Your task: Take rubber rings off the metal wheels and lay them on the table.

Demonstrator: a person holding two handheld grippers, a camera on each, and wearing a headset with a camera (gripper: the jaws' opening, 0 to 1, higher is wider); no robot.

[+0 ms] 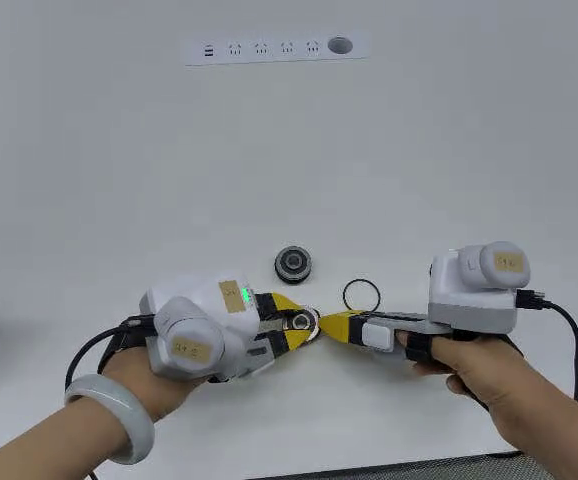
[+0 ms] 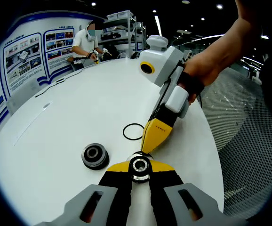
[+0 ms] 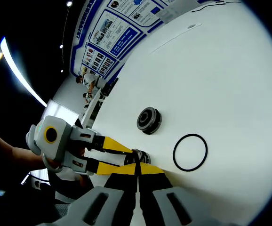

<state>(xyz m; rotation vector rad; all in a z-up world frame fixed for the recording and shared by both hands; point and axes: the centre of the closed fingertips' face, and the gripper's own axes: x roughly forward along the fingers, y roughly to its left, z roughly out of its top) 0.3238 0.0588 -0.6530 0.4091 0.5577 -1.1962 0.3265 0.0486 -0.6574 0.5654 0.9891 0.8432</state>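
Note:
My left gripper (image 1: 297, 323) (image 2: 139, 165) is shut on a small metal wheel (image 1: 304, 321) (image 2: 140, 169) just above the table, one yellow jaw on each side. From the right, my right gripper (image 1: 326, 326) (image 3: 137, 165) comes in with its jaws together, and its yellow tips touch that wheel's rim (image 3: 139, 157). I cannot tell whether they pinch a ring. A loose black rubber ring (image 1: 349, 288) (image 2: 125, 129) (image 3: 175, 160) lies flat just beyond the tips. A second wheel (image 1: 293, 264) (image 2: 95, 156) (image 3: 149, 119), with a dark ring around it, sits on the table behind.
The white table (image 1: 449, 160) is broad and bare towards the back, where a white power strip (image 1: 277, 47) lies. Its front edge runs just under my hands. A cable trails from each gripper. A person stands far off at another bench.

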